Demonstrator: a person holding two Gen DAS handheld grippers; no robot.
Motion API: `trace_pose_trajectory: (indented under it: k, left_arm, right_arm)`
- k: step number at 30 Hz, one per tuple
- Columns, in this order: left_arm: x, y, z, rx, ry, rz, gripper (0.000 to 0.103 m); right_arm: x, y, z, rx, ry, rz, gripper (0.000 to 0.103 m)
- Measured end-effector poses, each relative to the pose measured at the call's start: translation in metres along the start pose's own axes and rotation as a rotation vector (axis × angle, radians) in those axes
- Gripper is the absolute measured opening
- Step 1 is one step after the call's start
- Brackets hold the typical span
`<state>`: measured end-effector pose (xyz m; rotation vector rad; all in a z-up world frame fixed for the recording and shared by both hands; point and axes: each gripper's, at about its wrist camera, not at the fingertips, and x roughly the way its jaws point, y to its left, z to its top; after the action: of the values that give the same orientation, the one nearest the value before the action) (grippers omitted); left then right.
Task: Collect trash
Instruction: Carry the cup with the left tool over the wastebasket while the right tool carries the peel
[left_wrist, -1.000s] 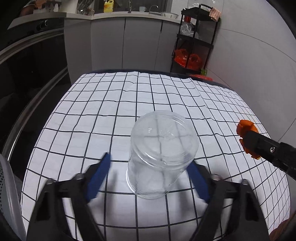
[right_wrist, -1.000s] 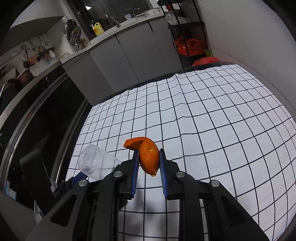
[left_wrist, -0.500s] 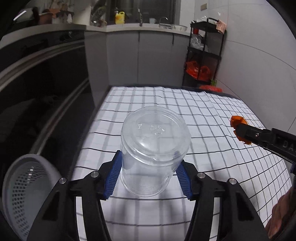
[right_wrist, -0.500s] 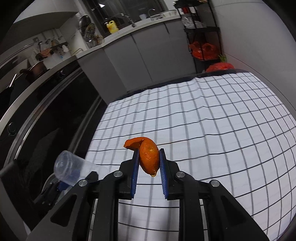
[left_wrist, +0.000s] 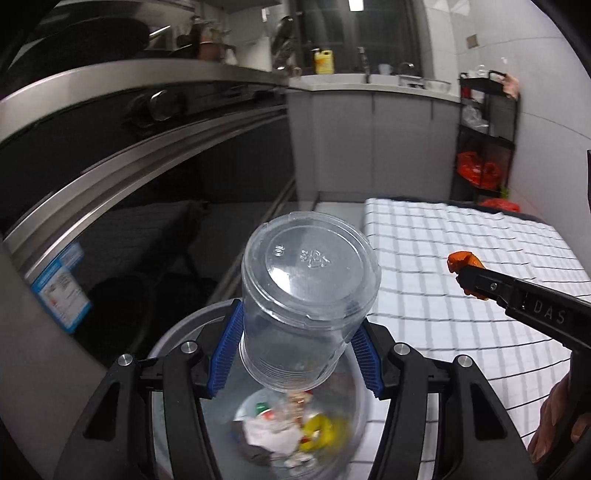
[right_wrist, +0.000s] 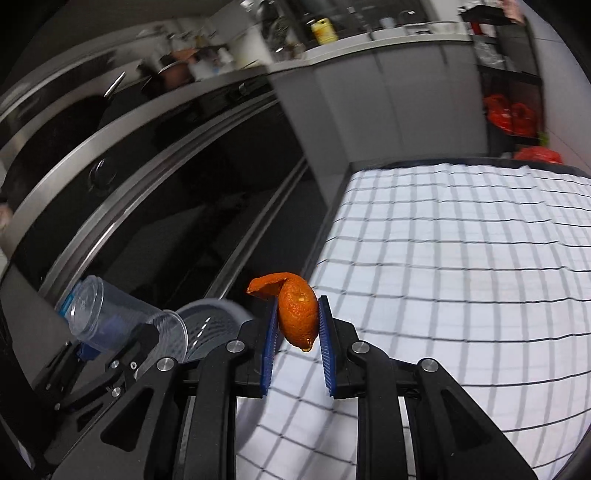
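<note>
In the left wrist view the clear plastic cup (left_wrist: 308, 295) and the black gripper frame cover most of the waste bin (left_wrist: 173, 332), so only its near-left rim and part of the inside show. The rubbish inside (left_wrist: 291, 432) is smeared: white, yellow and red scraps, none clear enough to name. A hand (left_wrist: 554, 421) is cut off at the right edge. In the right wrist view the blue fingers (right_wrist: 271, 339) hide the sides of the orange peel (right_wrist: 295, 314), the far shelf items (right_wrist: 207, 62) are blurred, and the tabletop (right_wrist: 461, 258) runs past the right edge.
</note>
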<state>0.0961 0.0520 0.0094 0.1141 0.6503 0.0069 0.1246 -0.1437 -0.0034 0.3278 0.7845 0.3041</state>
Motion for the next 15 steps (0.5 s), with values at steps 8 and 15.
trace_pose_trajectory:
  k: [8, 15]
  left_arm:
    - [0.008, 0.053, -0.024, -0.084, 0.067, 0.058, 0.055]
    - [0.011, 0.068, -0.034, -0.116, 0.095, 0.079, 0.057]
  right_arm:
    - [0.037, 0.056, -0.019, -0.110, 0.092, 0.072, 0.021]
    - [0.054, 0.076, -0.034, -0.160, 0.151, 0.093, 0.021]
